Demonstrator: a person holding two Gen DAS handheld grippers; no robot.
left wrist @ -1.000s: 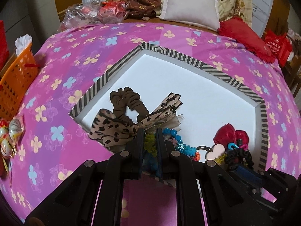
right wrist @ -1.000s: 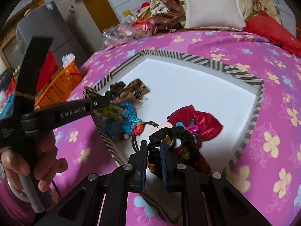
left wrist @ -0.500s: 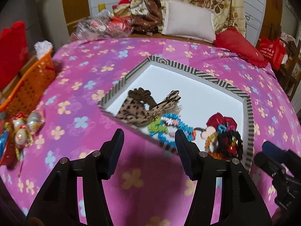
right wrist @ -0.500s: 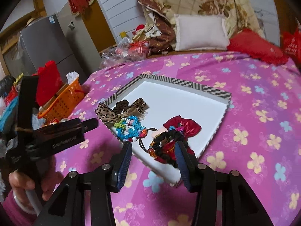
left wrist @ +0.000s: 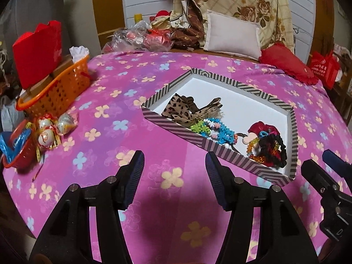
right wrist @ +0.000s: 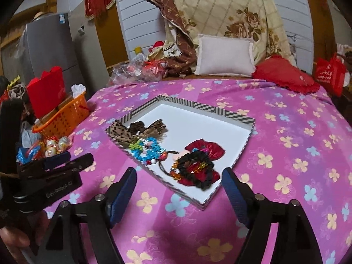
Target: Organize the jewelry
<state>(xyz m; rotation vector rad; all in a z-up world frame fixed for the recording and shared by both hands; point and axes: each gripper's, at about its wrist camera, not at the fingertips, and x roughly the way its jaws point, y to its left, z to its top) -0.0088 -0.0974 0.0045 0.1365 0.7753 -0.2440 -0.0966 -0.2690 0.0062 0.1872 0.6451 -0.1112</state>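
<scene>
A shallow white tray with a striped rim (left wrist: pixel 171 125) (right wrist: pixel 239 118) lies on the pink flowered bedspread. In it are a leopard-print bow (left wrist: pixel 178 112) (right wrist: pixel 123 133), a blue and green bead bracelet (left wrist: pixel 216 129) (right wrist: pixel 147 149), a black scrunchie with orange beads (left wrist: pixel 272 148) (right wrist: pixel 195 169) and a red fabric piece (left wrist: pixel 259 126) (right wrist: pixel 204 148). My left gripper (left wrist: pixel 175 171) is open and empty, held back from the tray's near rim. My right gripper (right wrist: pixel 179 189) is open and empty, just short of the tray's near corner.
An orange basket (left wrist: pixel 55 90) (right wrist: pixel 61 118) with a red box stands at the left. Wrapped sweets (left wrist: pixel 52 129) and a red bowl (left wrist: pixel 17 154) lie near the bed's left edge. Pillows (left wrist: pixel 231 35) and piled bedding are at the back.
Both grippers have opened, letting go of the bead bracelet and the black scrunchie in the tray, and have pulled back and up away from it.
</scene>
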